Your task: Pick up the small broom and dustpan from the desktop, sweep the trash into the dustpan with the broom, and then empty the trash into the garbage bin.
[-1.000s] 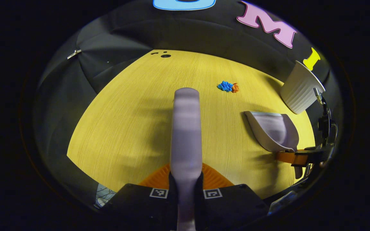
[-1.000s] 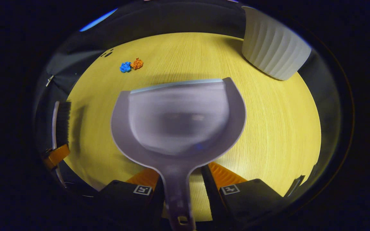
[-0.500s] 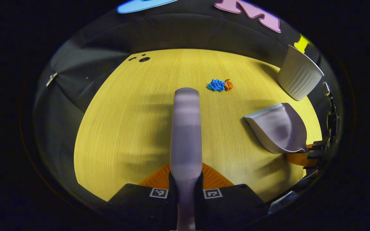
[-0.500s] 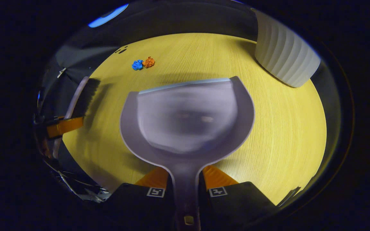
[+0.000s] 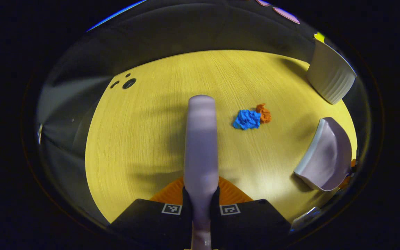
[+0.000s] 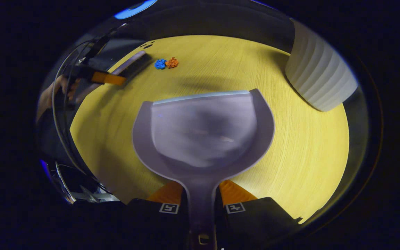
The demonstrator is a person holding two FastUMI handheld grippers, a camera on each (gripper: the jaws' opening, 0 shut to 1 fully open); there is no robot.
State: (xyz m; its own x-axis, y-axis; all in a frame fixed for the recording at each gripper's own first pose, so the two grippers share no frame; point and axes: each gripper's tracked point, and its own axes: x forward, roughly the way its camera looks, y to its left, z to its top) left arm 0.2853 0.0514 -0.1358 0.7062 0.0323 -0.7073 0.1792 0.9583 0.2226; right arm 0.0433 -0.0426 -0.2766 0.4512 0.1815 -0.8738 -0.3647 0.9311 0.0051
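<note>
My left gripper (image 5: 201, 198) is shut on the pale lilac broom (image 5: 201, 139), whose back runs straight ahead over the yellow desktop (image 5: 144, 132). A blue crumpled scrap (image 5: 247, 120) and an orange scrap (image 5: 264, 113) lie together just right of the broom's far end. My right gripper (image 6: 201, 199) is shut on the handle of the lilac dustpan (image 6: 203, 130), held above the table with its mouth facing away. In the right gripper view the broom (image 6: 132, 64) and the left gripper (image 6: 108, 78) sit at far left, close to the scraps (image 6: 166, 63). The dustpan (image 5: 325, 154) also appears at right in the left gripper view.
A white ribbed garbage bin (image 6: 319, 81) stands at the table's far right corner, also seen as the bin (image 5: 330, 74) in the left gripper view. Small dark holes (image 5: 129, 83) mark the desktop's far left. A hand (image 6: 64, 88) holds the left gripper.
The left gripper has carried the broom forward, so the scraps now lie nearer and beside its tip. The dustpan has shifted to the right edge of the left gripper view and tilted.
</note>
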